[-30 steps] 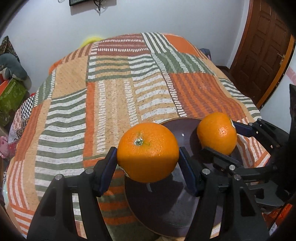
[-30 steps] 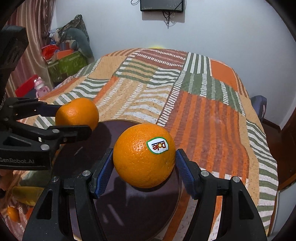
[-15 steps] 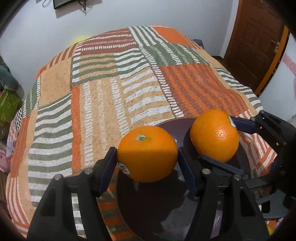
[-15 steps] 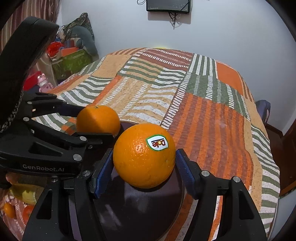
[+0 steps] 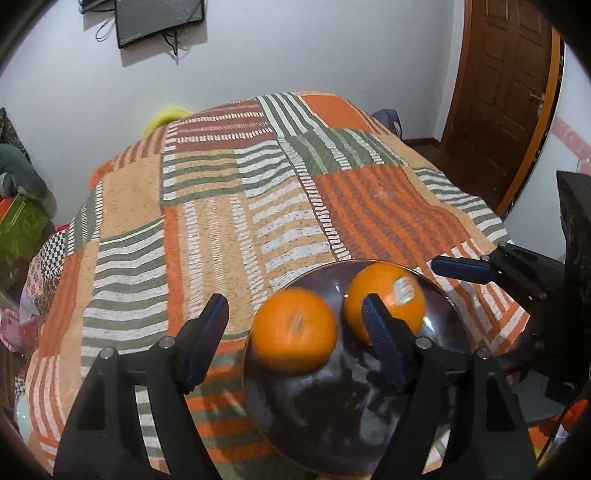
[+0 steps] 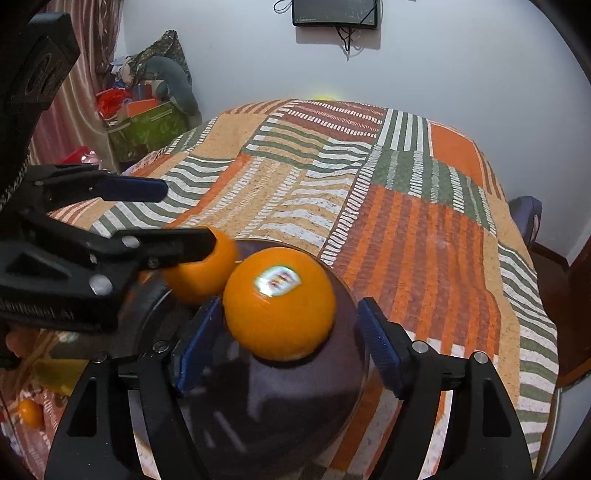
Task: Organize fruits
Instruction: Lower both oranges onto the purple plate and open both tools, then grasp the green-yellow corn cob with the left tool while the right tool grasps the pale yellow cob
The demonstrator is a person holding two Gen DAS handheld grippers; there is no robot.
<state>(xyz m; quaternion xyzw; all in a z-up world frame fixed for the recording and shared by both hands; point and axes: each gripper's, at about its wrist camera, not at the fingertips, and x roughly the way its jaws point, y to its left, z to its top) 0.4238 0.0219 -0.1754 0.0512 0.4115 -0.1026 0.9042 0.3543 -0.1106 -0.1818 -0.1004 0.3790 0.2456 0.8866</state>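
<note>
Two oranges lie in a dark round plate (image 5: pixel 325 424) on the striped bedspread. In the left wrist view the plain orange (image 5: pixel 293 334) sits between my left gripper's (image 5: pixel 295 343) spread fingers, touching neither pad. The stickered orange (image 5: pixel 384 306) lies just right of it. In the right wrist view the stickered orange (image 6: pixel 279 306) rests on the plate (image 6: pixel 288 413) between my right gripper's (image 6: pixel 284 347) open fingers, and the plain orange (image 6: pixel 201 275) is partly hidden behind the left gripper (image 6: pixel 147 210). Both oranges look motion-blurred.
The patchwork bedspread (image 5: pixel 229 221) stretches far ahead. A brown door (image 5: pixel 502 92) stands at right. Boxes and a soft toy (image 6: pixel 162 85) pile up by the left wall. A small orange fruit (image 6: pixel 29 411) lies low at left. A TV (image 6: pixel 334 13) hangs on the wall.
Both grippers have opened and let go of their oranges, which now lie in the plate. Both grippers have drawn back and up a little.
</note>
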